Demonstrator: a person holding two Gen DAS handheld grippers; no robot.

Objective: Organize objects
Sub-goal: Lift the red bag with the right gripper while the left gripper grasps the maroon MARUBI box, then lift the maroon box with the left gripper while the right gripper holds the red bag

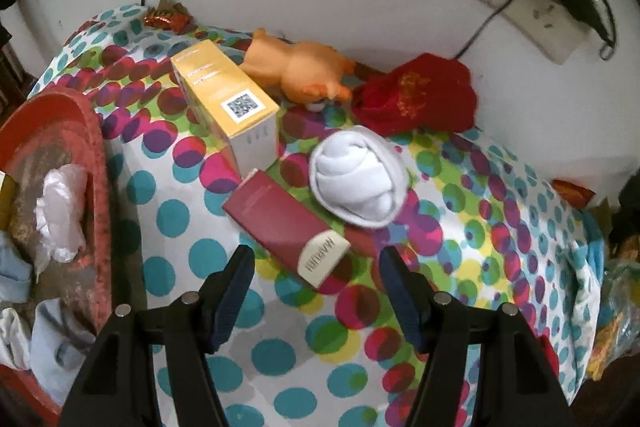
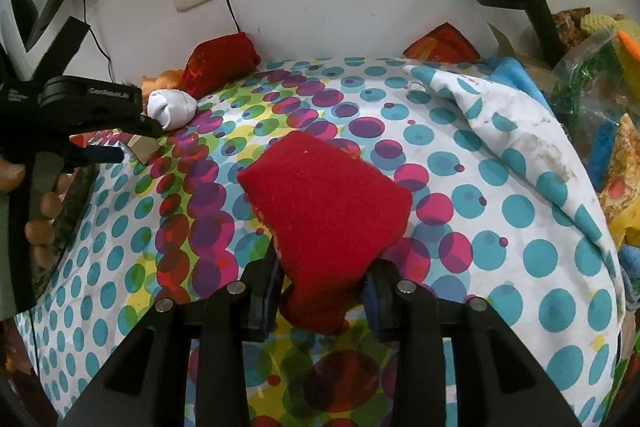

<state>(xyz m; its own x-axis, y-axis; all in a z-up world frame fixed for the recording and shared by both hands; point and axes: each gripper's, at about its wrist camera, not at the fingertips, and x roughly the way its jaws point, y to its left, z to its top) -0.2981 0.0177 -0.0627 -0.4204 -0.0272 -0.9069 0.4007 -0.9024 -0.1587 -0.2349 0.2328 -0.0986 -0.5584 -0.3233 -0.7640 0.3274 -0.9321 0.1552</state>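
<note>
Two red socks: one [image 2: 326,223] is clamped by the right gripper [image 2: 322,293], one [image 2: 218,61] behind the white sock [image 2: 172,109]; left gripper [image 1: 316,265] open

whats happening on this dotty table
A person works two handheld grippers over the polka-dot tablecloth. The right gripper is shut on a red felt pouch. The left gripper hangs open over a dark red rectangular box, beside a rolled white sock and a yellow carton.

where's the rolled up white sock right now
In the left wrist view the rolled white sock lies mid-table on the dotted cloth, between the dark red box and the red pouch.
</note>
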